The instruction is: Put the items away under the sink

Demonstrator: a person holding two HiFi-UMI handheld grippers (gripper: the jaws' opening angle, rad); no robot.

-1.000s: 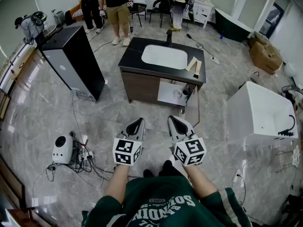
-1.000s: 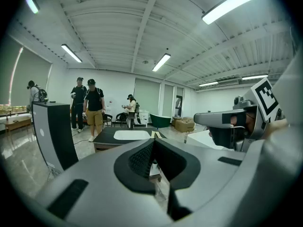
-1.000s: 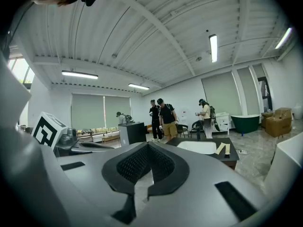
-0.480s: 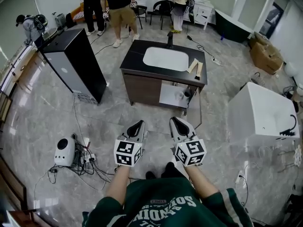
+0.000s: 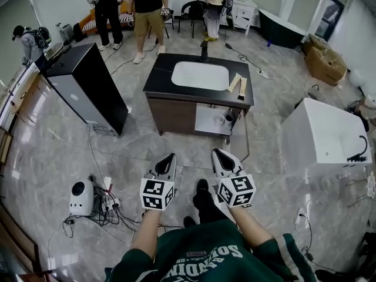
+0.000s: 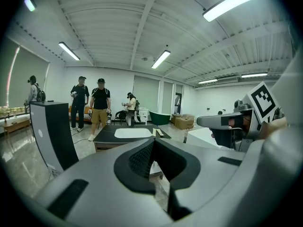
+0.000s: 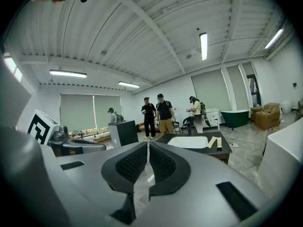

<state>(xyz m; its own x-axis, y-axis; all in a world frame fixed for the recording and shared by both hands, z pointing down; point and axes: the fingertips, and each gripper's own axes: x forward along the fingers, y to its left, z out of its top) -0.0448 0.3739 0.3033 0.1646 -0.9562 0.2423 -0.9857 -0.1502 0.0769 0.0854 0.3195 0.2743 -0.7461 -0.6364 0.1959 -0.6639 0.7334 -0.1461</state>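
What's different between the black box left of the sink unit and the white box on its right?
The black box is dark with a grey side panel; the white box is white on top and sides. The black box looks taller and narrower, the white box lower and broader. Both stand on the floor, apart from the sink unit.

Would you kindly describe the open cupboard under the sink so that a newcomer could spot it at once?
Mid-floor stands a dark vanity unit with a black top and a white basin. The cupboard is in the right half of its near front. Unlike the closed brown panel beside it, it gapes open with a white interior.
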